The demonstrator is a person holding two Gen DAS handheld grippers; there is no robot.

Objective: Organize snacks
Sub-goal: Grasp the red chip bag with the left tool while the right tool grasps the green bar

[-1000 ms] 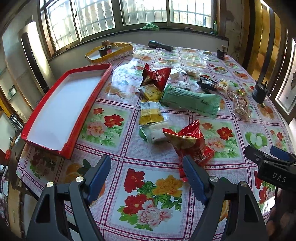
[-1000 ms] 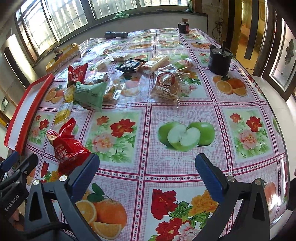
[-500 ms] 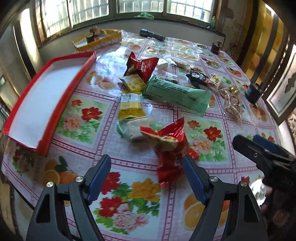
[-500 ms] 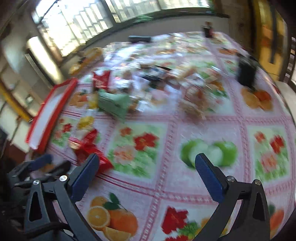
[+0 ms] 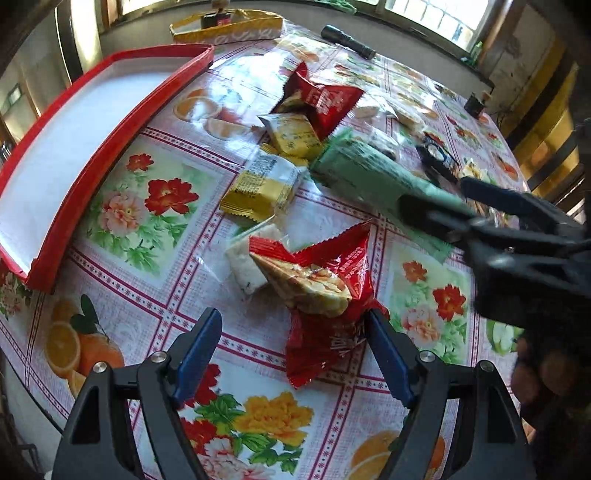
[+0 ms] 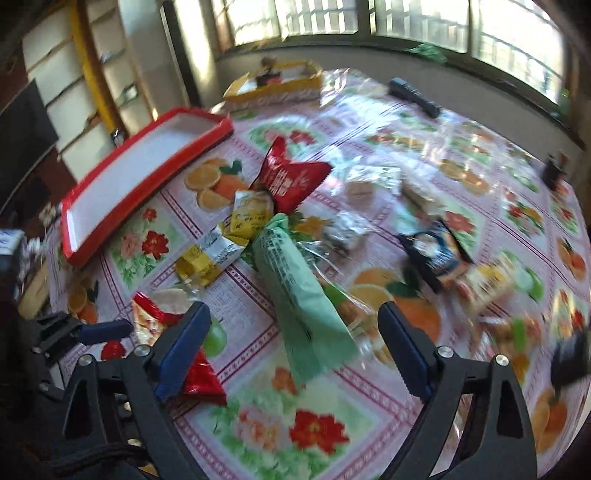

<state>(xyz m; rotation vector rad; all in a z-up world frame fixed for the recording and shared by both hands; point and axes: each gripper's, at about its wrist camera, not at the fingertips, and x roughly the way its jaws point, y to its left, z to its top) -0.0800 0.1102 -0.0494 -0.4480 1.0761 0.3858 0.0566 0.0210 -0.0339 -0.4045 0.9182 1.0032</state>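
My left gripper (image 5: 293, 347) is open, its jaws on either side of the lower end of a red snack packet (image 5: 328, 295) on the flowered tablecloth. My right gripper (image 6: 291, 332) is open and straddles the near end of a long green packet (image 6: 295, 291); it also shows in the left wrist view (image 5: 369, 177). The right gripper shows at the right of the left wrist view (image 5: 461, 206). A red tray with a white floor (image 5: 110, 140) lies at the left and holds nothing. Yellow packets (image 5: 266, 184) and a second red packet (image 5: 321, 99) lie between.
A yellow box (image 5: 229, 27) and a black torch (image 5: 347, 37) are at the far side by the window. More clear-wrapped snacks and a dark packet (image 6: 428, 247) are spread to the right. The table's near edge (image 5: 22, 373) is close to the left gripper.
Both grippers have moved forward and turned left. The left now brackets the near red packet. The right has swung over to the green packet's end. Both stay open.
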